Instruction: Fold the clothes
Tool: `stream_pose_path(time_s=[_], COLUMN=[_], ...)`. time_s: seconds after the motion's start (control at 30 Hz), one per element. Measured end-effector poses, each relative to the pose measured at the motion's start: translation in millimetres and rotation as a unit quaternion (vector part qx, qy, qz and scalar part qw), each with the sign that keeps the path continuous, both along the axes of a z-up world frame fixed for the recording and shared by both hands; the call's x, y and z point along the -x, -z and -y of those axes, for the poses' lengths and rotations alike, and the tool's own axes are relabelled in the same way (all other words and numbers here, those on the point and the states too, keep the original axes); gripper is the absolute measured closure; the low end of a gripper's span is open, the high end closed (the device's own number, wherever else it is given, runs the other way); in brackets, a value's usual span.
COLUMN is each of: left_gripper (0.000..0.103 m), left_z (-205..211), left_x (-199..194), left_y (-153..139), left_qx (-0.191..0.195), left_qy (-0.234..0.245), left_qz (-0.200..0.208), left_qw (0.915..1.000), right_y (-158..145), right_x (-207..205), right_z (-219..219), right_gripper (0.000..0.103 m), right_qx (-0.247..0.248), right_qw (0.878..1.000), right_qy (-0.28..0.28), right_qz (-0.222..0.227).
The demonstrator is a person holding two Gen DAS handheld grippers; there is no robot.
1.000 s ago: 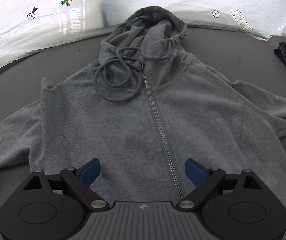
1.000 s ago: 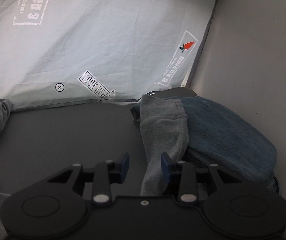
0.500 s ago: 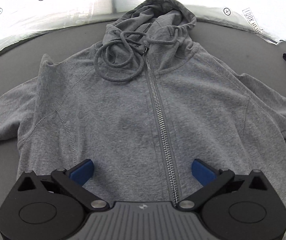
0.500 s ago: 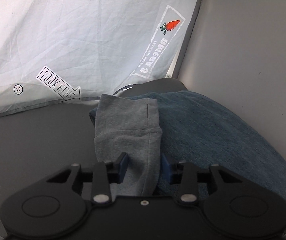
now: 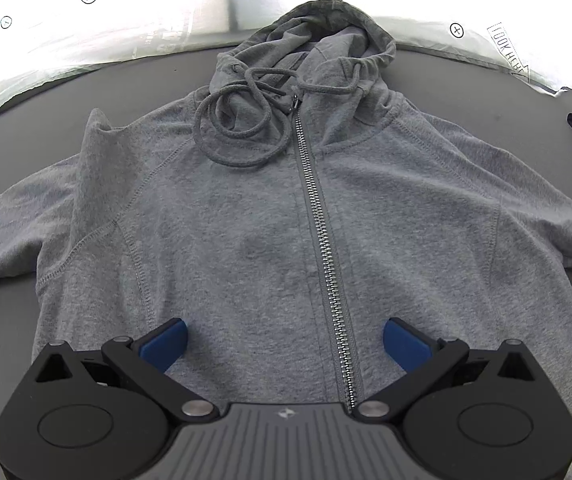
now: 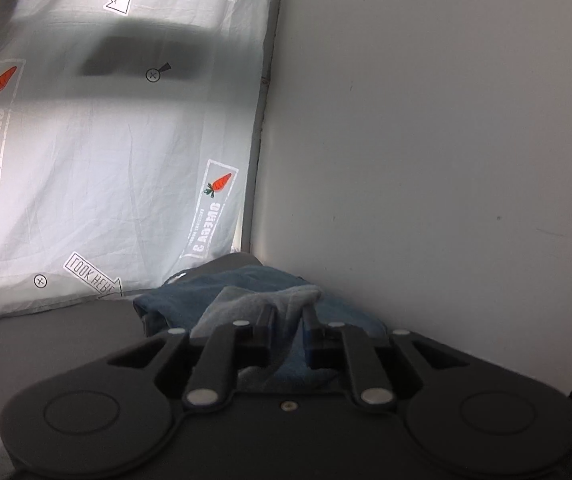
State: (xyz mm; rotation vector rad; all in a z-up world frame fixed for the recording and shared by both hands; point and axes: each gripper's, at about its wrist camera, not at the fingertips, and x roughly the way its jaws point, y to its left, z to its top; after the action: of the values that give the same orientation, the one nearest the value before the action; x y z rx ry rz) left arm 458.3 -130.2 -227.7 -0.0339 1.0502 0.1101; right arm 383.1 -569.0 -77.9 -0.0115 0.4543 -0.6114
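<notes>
Lying flat on the table (image 5: 465, 92), zipped, the hoodie (image 5: 246, 208) spreads beneath the left tongs (image 5: 284, 342), which gape wide. The right tongs (image 6: 288, 330) pinch a grey sleeve (image 6: 262, 300) over folded jeans (image 6: 190, 300).

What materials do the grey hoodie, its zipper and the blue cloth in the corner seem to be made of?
Grey hoodie: looks like soft cotton-blend fleece knit, matte, with a heathered fuzzy surface. Zipper: probably metal, because its small teeth glint silver. Blue cloth: a thick matte fabric, perhaps denim or terry; the picture is too blurred to decide.
</notes>
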Motion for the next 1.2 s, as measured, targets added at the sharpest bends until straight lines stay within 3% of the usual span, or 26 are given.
stream_pose_path(time_s=[0.03, 0.1, 0.2, 0.3, 0.37, 0.47, 0.57, 0.67, 0.73, 0.83, 0.93, 0.97, 1.0, 1.07, 1.2], left_gripper=[0.000, 0.000, 0.000, 0.000, 0.000, 0.000, 0.000, 0.000, 0.000, 0.000, 0.000, 0.000, 0.000, 0.000, 0.000], left_z=[0, 0, 1, 1, 1, 2, 4, 6, 8, 11, 13, 13, 14, 14, 16], left_x=[0, 1, 2, 2, 3, 4, 12, 23, 30, 41, 52, 53, 55, 58, 62], left_y=[0, -1, -1, -2, -3, -3, -4, -4, -4, -4, -5, -5, -5, -4, -3], left_qx=[0.000, 0.001, 0.001, 0.002, 0.003, 0.003, 0.002, -0.001, -0.003, -0.005, -0.008, -0.008, -0.008, -0.009, -0.012], left_qy=[-0.003, -0.009, -0.017, -0.026, -0.031, -0.040, -0.049, -0.057, -0.063, -0.072, -0.081, -0.085, -0.088, -0.091, -0.092], left_qz=[-0.002, -0.007, -0.013, -0.020, -0.024, -0.031, -0.031, -0.030, -0.029, -0.027, -0.025, -0.021, -0.018, -0.009, 0.005], left_qw=[1.0000, 0.9999, 0.9998, 0.9995, 0.9992, 0.9987, 0.9983, 0.9979, 0.9976, 0.9970, 0.9963, 0.9961, 0.9959, 0.9957, 0.9957], right_y=[18, 58, 91, 98, 98, 103, 102, 102, 111, 128, 142, 142, 140, 128, 67], right_x=[8, 18, 40, 49, 46, 29, 13, 6, 1, -4, -8, -8, -8, 0, 34], right_z=[0, 3, 5, 16, 32, 54, 64, 56, 35, 13, -2, -2, 0, 6, 39], right_gripper=[0.062, 0.063, 0.062, 0.056, 0.047, 0.045, 0.045, 0.038, 0.038, 0.040, 0.052, 0.084, 0.100, 0.099, 0.099], right_qx=[-0.008, -0.041, -0.088, -0.110, -0.128, -0.123, -0.119, -0.152, -0.130, -0.065, -0.005, -0.004, -0.010, -0.015, -0.076], right_qw=[0.999, 0.992, 0.983, 0.981, 0.982, 0.984, 0.984, 0.976, 0.969, 0.964, 0.956, 0.955, 0.954, 0.960, 0.979], right_qy=[0.010, 0.022, 0.038, 0.053, 0.055, 0.036, 0.000, -0.085, -0.137, -0.156, -0.161, -0.161, -0.157, -0.147, -0.107], right_qz=[-0.035, -0.114, -0.159, -0.151, -0.131, -0.123, -0.129, -0.129, -0.158, -0.206, -0.244, -0.249, -0.254, -0.237, -0.156])
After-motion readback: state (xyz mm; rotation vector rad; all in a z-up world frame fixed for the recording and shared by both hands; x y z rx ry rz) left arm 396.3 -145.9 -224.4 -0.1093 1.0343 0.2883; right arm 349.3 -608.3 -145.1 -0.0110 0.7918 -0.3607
